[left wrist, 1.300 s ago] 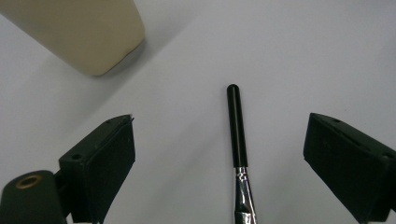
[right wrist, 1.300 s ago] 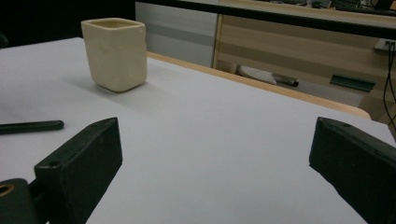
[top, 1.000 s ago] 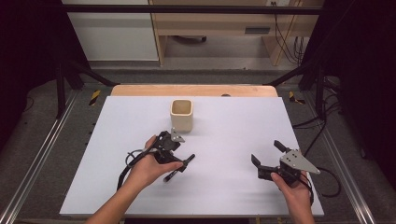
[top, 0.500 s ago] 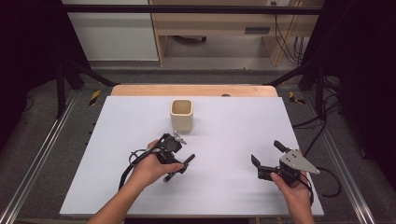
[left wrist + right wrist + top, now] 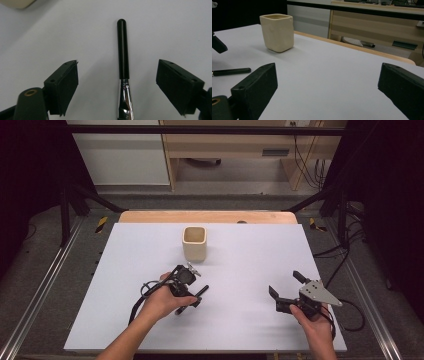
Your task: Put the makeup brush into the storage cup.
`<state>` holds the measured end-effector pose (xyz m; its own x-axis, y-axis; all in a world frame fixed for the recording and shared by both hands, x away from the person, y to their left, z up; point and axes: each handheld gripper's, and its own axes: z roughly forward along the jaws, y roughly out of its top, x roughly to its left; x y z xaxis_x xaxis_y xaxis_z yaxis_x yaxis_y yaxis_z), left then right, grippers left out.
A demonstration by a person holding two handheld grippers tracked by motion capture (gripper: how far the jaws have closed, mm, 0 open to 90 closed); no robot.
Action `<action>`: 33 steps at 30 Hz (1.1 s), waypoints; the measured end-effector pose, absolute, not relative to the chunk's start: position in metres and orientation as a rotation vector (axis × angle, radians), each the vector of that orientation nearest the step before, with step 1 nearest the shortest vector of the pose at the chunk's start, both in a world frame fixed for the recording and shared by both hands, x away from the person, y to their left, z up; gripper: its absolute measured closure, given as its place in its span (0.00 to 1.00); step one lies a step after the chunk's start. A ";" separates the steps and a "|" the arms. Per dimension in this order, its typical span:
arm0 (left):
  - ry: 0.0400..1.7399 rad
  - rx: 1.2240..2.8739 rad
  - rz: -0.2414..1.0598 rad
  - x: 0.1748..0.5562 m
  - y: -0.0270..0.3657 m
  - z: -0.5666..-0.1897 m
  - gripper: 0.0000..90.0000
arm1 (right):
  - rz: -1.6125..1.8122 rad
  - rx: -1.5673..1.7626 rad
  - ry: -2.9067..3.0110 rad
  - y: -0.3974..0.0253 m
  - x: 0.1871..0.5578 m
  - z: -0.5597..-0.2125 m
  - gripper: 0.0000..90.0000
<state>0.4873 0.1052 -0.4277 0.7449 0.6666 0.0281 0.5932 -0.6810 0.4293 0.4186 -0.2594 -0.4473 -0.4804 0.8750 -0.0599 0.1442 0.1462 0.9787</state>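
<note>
Both fingers of the left gripper stand open, the brush lying untouched midway between them.

The left gripper now sits slightly nearer the tabletop's near edge than a second ago, lowered over the black brush, whose handle lies between its spread fingers, untouched by either one.
</note>
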 end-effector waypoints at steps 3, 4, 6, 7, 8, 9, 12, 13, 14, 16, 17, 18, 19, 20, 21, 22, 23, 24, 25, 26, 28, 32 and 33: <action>0.974 2.554 0.262 0.486 0.105 -0.430 0.23 | 1.384 0.981 1.755 -0.260 0.419 -0.447 0.03; 0.969 2.569 0.254 0.487 0.105 -0.431 0.26 | 1.384 0.979 1.754 -0.260 0.419 -0.447 0.03; 0.977 2.563 0.249 0.487 0.105 -0.432 0.29 | 1.382 0.977 1.755 -0.260 0.419 -0.447 0.03; 0.982 2.563 0.252 0.487 0.105 -0.433 0.29 | 1.382 0.977 1.755 -0.260 0.419 -0.447 0.03; 0.988 2.566 0.246 0.487 0.106 -0.433 0.31 | 1.382 0.976 1.756 -0.259 0.419 -0.448 0.03; 0.989 2.572 0.237 0.487 0.106 -0.434 0.34 | 1.381 0.976 1.756 -0.259 0.419 -0.448 0.03; 0.989 2.587 0.226 0.486 0.106 -0.436 0.39 | 1.382 0.977 1.756 -0.259 0.419 -0.447 0.03; 0.988 2.591 0.213 0.486 0.107 -0.438 0.39 | 1.382 0.977 1.756 -0.259 0.419 -0.447 0.03; 0.988 2.595 0.211 0.486 0.106 -0.439 0.41 | 1.383 0.978 1.755 -0.259 0.419 -0.447 0.03; 0.984 2.602 0.202 0.485 0.106 -0.440 0.43 | 1.383 0.980 1.756 -0.259 0.418 -0.447 0.03; 0.980 2.604 0.199 0.485 0.105 -0.441 0.43 | 1.383 0.980 1.756 -0.259 0.418 -0.447 0.03; 0.974 2.609 0.195 0.485 0.105 -0.441 0.46 | 1.381 0.975 1.757 -0.259 0.419 -0.447 0.03; 0.973 2.610 0.190 0.485 0.104 -0.441 0.47 | 1.382 0.977 1.756 -0.259 0.419 -0.447 0.03; 0.967 2.618 0.190 0.484 0.103 -0.440 0.48 | 1.381 0.975 1.758 -0.259 0.419 -0.448 0.03; 0.967 2.618 0.190 0.484 0.103 -0.440 0.49 | 1.381 0.975 1.758 -0.259 0.419 -0.448 0.03; 0.965 2.620 0.193 0.484 0.103 -0.440 0.50 | 1.376 0.973 1.765 -0.259 0.419 -0.448 0.04; 0.968 2.618 0.189 0.484 0.103 -0.440 0.50 | 1.376 0.973 1.765 -0.259 0.419 -0.448 0.04; 0.969 2.619 0.185 0.484 0.103 -0.440 0.51 | 1.377 0.974 1.763 -0.258 0.419 -0.448 0.04; 0.969 2.618 0.188 0.484 0.102 -0.440 0.52 | 1.377 0.974 1.764 -0.258 0.419 -0.448 0.04; 0.969 2.618 0.188 0.484 0.102 -0.440 0.52 | 1.376 0.973 1.764 -0.258 0.419 -0.448 0.04; 0.967 2.618 0.188 0.484 0.103 -0.440 0.53 | 1.376 0.974 1.765 -0.258 0.419 -0.448 0.04; 0.968 2.626 0.178 0.484 0.104 -0.441 0.57 | 1.375 0.972 1.770 -0.258 0.419 -0.448 0.04; 0.963 2.630 0.178 0.485 0.104 -0.441 0.58 | 1.375 0.972 1.771 -0.257 0.419 -0.448 0.04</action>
<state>0.4850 0.1045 -0.4407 0.7632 0.6461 0.0029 0.6044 -0.7155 0.3503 0.4192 -0.2574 -0.4483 -0.4867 0.8707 -0.0709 0.1473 0.1618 0.9758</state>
